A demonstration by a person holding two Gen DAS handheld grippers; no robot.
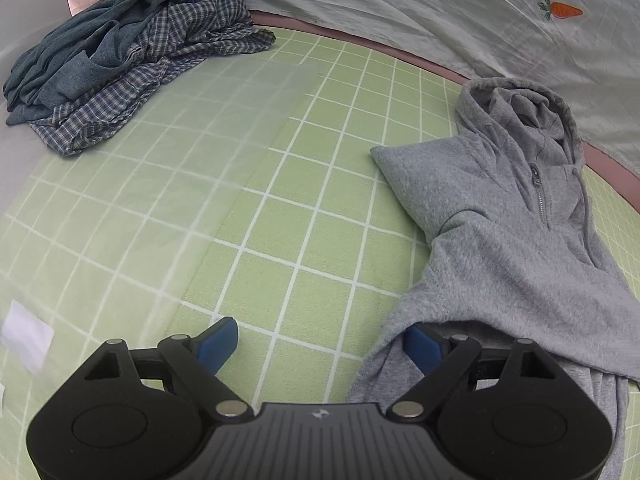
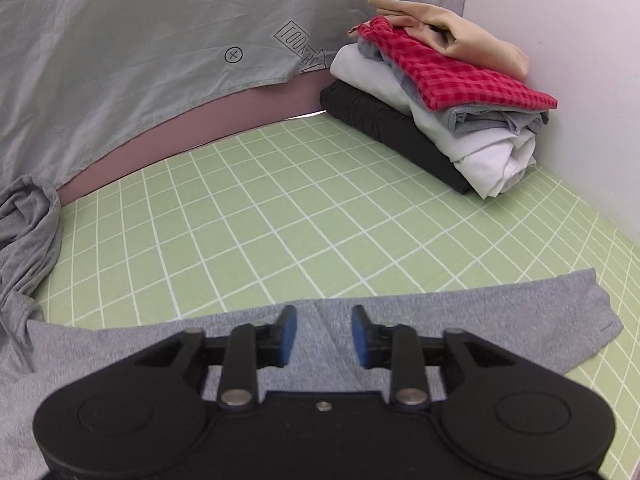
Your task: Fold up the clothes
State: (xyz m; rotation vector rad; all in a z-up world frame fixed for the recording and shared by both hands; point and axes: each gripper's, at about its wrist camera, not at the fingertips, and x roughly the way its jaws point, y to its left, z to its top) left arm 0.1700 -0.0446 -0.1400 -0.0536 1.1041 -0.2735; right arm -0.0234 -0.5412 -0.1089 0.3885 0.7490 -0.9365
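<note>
A grey zip hoodie [image 1: 496,216] lies on the green checked sheet [image 1: 280,208], hood towards the back. My left gripper [image 1: 320,346] stands open wide above the sheet. Its right fingertip [image 1: 422,348] sits at the hoodie's lower edge, and only bare sheet lies between the jaws. In the right wrist view a grey sleeve [image 2: 500,320] of the hoodie lies flat across the sheet, its cuff to the right. My right gripper [image 2: 324,334] hovers over it, open partway, with the pads off the cloth. The rest of the hoodie [image 2: 28,232] bunches at the left.
A crumpled teal garment [image 1: 68,68] and a blue plaid shirt [image 1: 172,52] are piled at the back left. A stack of folded clothes [image 2: 436,92] stands in the far right corner by a white wall [image 2: 568,80]. A grey printed cloth [image 1: 400,20] hangs behind.
</note>
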